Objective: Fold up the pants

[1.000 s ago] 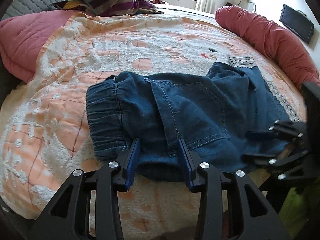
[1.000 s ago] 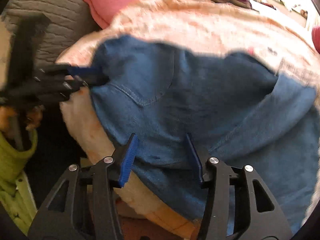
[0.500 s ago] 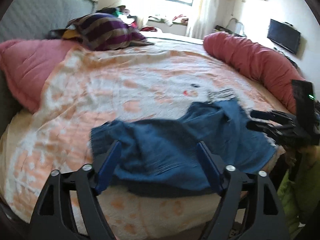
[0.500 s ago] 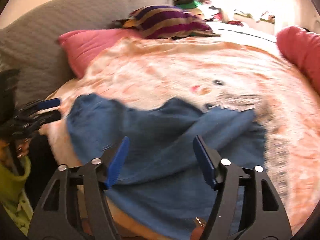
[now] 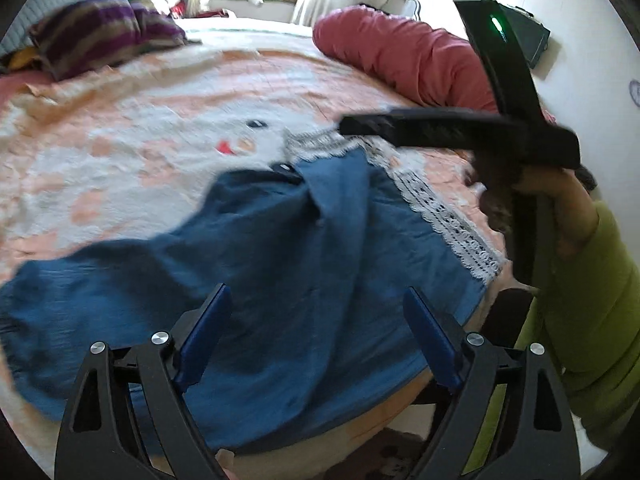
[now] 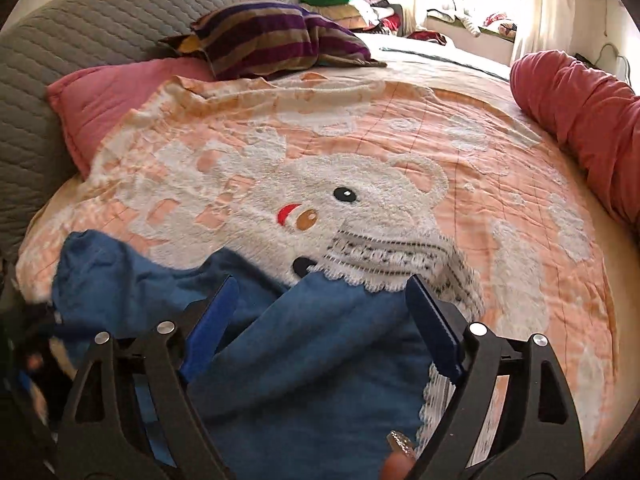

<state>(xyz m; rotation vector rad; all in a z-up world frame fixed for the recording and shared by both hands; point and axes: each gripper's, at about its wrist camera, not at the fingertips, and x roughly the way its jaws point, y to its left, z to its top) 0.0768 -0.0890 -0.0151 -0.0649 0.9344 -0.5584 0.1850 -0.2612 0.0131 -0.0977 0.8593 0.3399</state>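
Observation:
Blue denim pants (image 5: 280, 248) with white lace cuffs (image 5: 440, 216) lie folded on the bed's near edge. My left gripper (image 5: 315, 290) hovers over them, its jaws still opening, with the cloth below the blue pads and not pinched. In the right wrist view the pants (image 6: 320, 360) fill the lower left, the lace hem (image 6: 384, 264) beyond them. My right gripper (image 6: 323, 279) hangs above them, jaws opening too, with nothing clamped. The right gripper's black body (image 5: 480, 136) shows blurred in the left wrist view, held by a hand in a green sleeve (image 5: 592, 300).
An orange and white bear blanket (image 6: 360, 140) covers the bed. A striped purple pillow (image 6: 272, 40) and a pink pillow (image 6: 112, 100) lie at the head, against a grey quilted headboard (image 6: 60, 60). A red bolster (image 6: 580, 112) runs along the right side.
Both grippers have let go of the pants, spread their jaws wide and pulled back and upward. The pants stay on the bed.

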